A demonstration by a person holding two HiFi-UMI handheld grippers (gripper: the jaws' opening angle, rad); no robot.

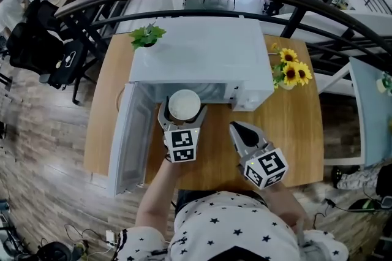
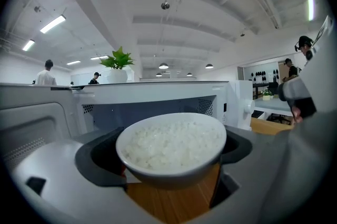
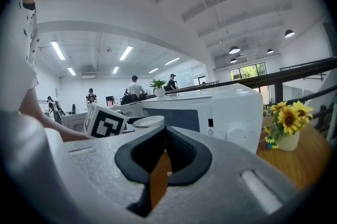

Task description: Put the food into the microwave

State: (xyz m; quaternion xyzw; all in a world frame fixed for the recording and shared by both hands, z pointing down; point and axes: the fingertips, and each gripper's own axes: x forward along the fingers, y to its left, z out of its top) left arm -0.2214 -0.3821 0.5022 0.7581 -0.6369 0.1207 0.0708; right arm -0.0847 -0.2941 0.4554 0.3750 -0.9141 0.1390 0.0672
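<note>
Right gripper (image 1: pixel 237 128) idle over table (image 1: pixel 294 131), jaws closed, nothing between. Left gripper (image 1: pixel 184 113) clamps bowl of rice (image 2: pixel 171 144) by opposite walls below rim, just before open microwave (image 1: pixel 202 51) cavity. Bowl likely rigid, glazed, slippery, fairly heavy; wall grip suits, keep level.

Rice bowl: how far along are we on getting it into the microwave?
Done: the microwave has its door open, and the rice bowl is clamped in the left gripper. In hand: the bowl is held at the cavity mouth, not yet set inside. Left: place it in, release, probably shut the door. The right gripper is shut and empty, off to the side.
</note>
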